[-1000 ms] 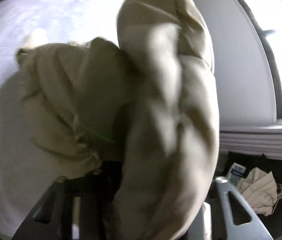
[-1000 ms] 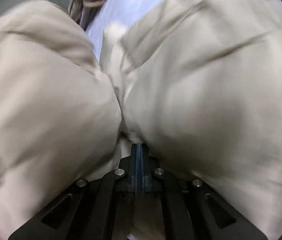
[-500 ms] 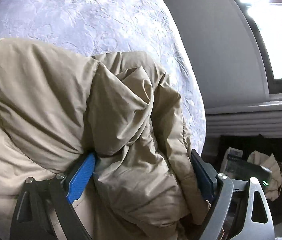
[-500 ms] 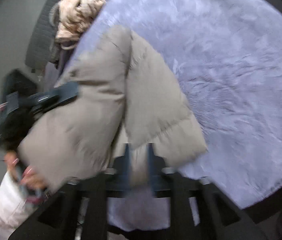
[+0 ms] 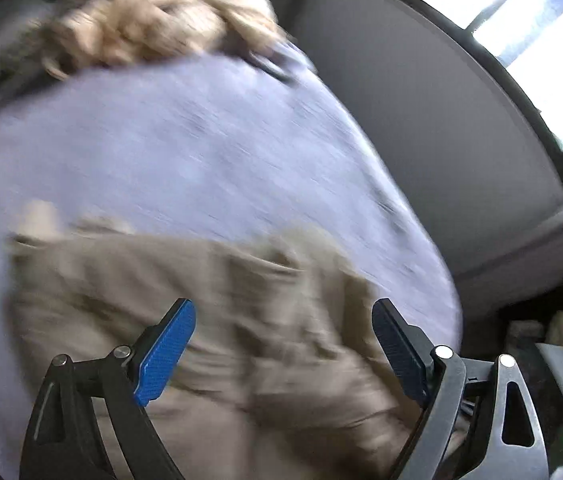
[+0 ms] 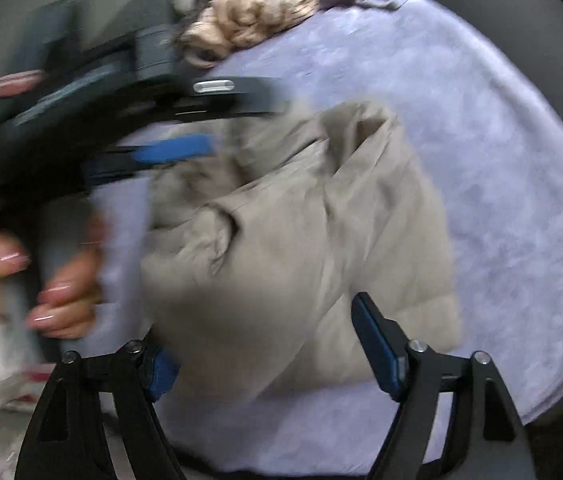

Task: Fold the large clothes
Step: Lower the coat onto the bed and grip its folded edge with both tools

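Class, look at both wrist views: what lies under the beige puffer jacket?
The beige puffer jacket lies on a lavender bedspread, which shows all around it. Whatever sits beneath the jacket's bulk is covered.

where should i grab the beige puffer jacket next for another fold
Probably the hem corner of the beige puffer jacket, nearest the right gripper. It lies flat and quilted at the bundle's edge on the lavender bedspread, so open jaws can slide in from the near side. The middle looks bunched and too thick.
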Available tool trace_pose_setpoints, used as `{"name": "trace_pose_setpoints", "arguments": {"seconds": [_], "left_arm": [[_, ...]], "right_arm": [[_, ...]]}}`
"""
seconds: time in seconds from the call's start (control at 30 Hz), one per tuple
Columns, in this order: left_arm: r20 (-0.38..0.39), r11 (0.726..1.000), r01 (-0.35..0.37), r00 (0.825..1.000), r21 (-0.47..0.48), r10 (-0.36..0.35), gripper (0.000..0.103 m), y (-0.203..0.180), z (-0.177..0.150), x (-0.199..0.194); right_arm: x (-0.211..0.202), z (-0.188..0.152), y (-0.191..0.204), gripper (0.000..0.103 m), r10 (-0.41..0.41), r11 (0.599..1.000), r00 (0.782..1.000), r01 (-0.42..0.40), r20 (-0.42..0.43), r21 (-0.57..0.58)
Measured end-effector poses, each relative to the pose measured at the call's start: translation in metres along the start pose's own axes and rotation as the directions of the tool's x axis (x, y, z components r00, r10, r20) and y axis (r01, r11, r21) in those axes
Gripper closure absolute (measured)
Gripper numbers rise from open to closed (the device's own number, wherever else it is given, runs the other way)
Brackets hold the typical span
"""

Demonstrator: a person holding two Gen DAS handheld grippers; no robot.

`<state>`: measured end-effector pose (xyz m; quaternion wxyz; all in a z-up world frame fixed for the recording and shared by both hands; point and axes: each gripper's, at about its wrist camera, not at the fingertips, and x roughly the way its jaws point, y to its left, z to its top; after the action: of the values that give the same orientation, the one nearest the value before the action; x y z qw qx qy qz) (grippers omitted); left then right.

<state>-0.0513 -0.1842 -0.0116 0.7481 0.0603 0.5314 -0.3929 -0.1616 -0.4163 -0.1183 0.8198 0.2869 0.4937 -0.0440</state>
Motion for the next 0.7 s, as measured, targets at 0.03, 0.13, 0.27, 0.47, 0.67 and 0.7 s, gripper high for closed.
{"name": "trace_pose_setpoints", "arguments": {"seconds": [0.03,0.13,0.27,0.47,0.67,0.7], "left_arm": [[0.014,0.999,-0.042,0.999,-0.012,0.042,0.013,0.012,0.000,-0.002],[0.001,0.984,-0.172,0.985,-0.052,0.172,0.013,0.046,-0.005,0.011],[-0.036,0.978,-0.193,0.981,-0.077,0.190,0.013,0.052,-0.019,0.044],[-0.043,0.982,-0.182,0.982,0.057,0.185,0.013,0.002,-0.026,0.083],[-0.057,0.974,-0.194,0.978,0.121,0.202,0.013,-0.030,-0.035,0.099],[-0.061,0.973,-0.200,0.976,0.116,0.208,0.013,-0.030,-0.035,0.100]], "right_arm": [[0.002,0.003,0.000,0.071,-0.017,1.000,1.000,0.017,0.011,0.001],[-0.003,0.000,-0.023,0.085,-0.056,0.995,0.998,0.054,0.029,0.079],[-0.006,-0.009,-0.058,0.087,-0.112,0.979,0.993,0.107,0.019,0.173],[-0.001,-0.041,-0.091,0.087,-0.163,0.954,0.985,0.170,-0.049,0.247],[0.018,-0.061,-0.117,0.087,-0.131,0.942,0.983,0.164,-0.128,0.291],[0.018,-0.059,-0.119,0.087,-0.116,0.943,0.985,0.150,-0.131,0.295]]}}
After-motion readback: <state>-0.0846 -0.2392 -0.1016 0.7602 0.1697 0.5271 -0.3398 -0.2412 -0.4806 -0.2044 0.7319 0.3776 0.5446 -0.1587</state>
